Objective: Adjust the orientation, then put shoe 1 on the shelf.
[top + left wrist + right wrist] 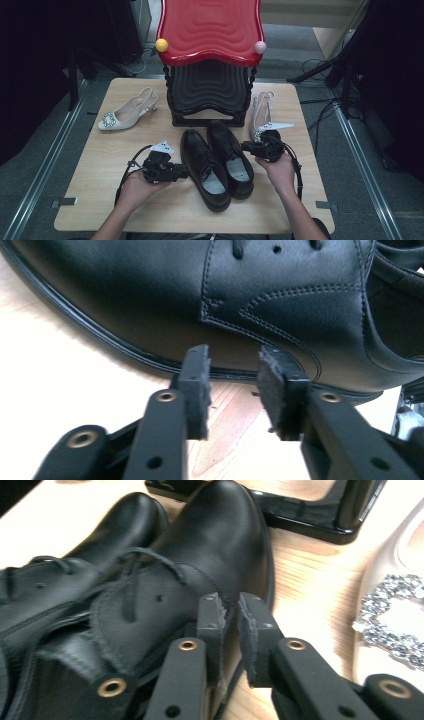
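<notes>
Two black shoes (216, 160) sit between my tools, left tool (232, 382) open, right tool (229, 630) open a crack, holding nothing; a bump could shove them crooked.

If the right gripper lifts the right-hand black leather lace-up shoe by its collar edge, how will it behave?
The black leather lace-up shoe probably holds its shape: the toe looks firm. The thin collar edge by the right gripper may flex. Gripped at the rear, its toe would likely dip. The glossy leather could slip.
</notes>
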Action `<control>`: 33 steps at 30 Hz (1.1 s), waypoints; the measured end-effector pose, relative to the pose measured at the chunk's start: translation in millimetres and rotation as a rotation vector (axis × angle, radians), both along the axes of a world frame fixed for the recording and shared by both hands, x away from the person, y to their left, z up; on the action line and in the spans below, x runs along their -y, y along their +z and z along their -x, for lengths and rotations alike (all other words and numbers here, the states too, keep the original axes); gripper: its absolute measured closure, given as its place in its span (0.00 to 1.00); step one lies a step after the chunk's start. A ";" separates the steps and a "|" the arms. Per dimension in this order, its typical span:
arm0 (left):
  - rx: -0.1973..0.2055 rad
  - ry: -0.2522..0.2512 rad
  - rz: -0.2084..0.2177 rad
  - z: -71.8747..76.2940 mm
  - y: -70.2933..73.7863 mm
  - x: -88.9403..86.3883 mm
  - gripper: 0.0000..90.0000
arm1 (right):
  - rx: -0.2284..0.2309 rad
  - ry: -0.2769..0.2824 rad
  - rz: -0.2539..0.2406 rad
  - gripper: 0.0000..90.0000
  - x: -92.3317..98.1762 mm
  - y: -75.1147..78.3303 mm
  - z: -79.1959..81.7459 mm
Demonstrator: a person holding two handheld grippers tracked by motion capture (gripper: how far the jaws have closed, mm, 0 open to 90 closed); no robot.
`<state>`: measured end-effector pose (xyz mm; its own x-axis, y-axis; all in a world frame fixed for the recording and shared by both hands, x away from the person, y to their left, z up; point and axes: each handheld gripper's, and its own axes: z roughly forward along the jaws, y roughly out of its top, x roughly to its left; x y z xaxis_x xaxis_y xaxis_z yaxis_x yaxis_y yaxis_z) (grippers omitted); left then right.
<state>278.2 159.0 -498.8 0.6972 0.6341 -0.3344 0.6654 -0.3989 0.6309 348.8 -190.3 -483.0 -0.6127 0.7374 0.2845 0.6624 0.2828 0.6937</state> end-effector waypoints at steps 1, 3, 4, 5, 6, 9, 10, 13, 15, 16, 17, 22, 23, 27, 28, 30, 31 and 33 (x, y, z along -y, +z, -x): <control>-0.003 -0.001 0.001 -0.4 -0.2 -0.6 0.62 | 0.008 0.005 0.003 0.86 -0.5 0.8 1.1; -0.015 0.001 -0.008 -2.5 -1.2 -0.8 0.54 | 0.018 0.000 0.017 0.84 -1.3 2.1 3.1; -0.023 0.007 -0.005 -3.0 -1.6 -0.2 0.52 | 0.014 0.000 0.016 0.83 -1.0 2.8 3.7; -0.022 0.005 -0.007 -3.4 -1.5 -0.2 0.51 | 0.013 -0.003 0.012 0.82 -0.2 3.4 4.2; -0.017 0.000 -0.009 -3.8 -1.1 -0.7 0.51 | 0.014 -0.003 0.008 0.82 0.7 4.1 4.7; -0.022 0.001 -0.005 -5.1 0.2 -1.9 0.48 | 0.005 -0.005 0.006 0.80 1.6 5.9 6.9; -0.021 0.005 -0.003 -5.6 0.9 -2.6 0.48 | 0.008 0.001 0.007 0.80 2.2 6.5 7.9; -0.012 0.009 0.003 -7.7 4.7 -8.6 0.45 | 0.005 0.009 0.019 0.75 5.6 9.8 13.4; -0.011 0.012 0.002 -8.6 6.6 -12.0 0.44 | -0.005 0.011 0.009 0.73 9.3 12.3 16.3; -0.007 0.013 0.000 -9.3 7.4 -13.9 0.44 | -0.010 0.011 0.004 0.73 10.7 13.8 18.1; -0.008 0.017 0.000 -9.9 8.0 -15.4 0.43 | -0.015 0.016 0.000 0.72 11.7 15.4 19.9; -0.010 0.032 0.001 -15.2 10.5 -21.1 0.42 | -0.015 0.034 -0.002 0.71 12.0 24.9 30.9; -0.009 0.033 -0.002 -15.9 11.6 -21.8 0.42 | -0.019 0.038 0.000 0.71 11.2 26.9 33.6; -0.009 0.036 -0.017 -20.0 15.6 -21.9 0.41 | -0.024 0.073 0.004 0.71 5.2 32.8 44.8; -0.006 0.035 -0.018 -21.0 16.3 -21.4 0.41 | -0.030 0.080 0.008 0.71 3.2 33.9 47.6; -0.001 0.030 -0.022 -22.4 17.8 -20.9 0.42 | -0.039 0.092 0.009 0.71 -1.0 34.7 51.9; 0.004 0.030 -0.022 -23.1 18.2 -20.3 0.42 | -0.040 0.097 0.015 0.71 -3.2 34.7 54.0; 0.006 0.026 -0.024 -24.7 19.3 -19.9 0.42 | -0.049 0.107 0.020 0.71 -7.7 34.2 57.3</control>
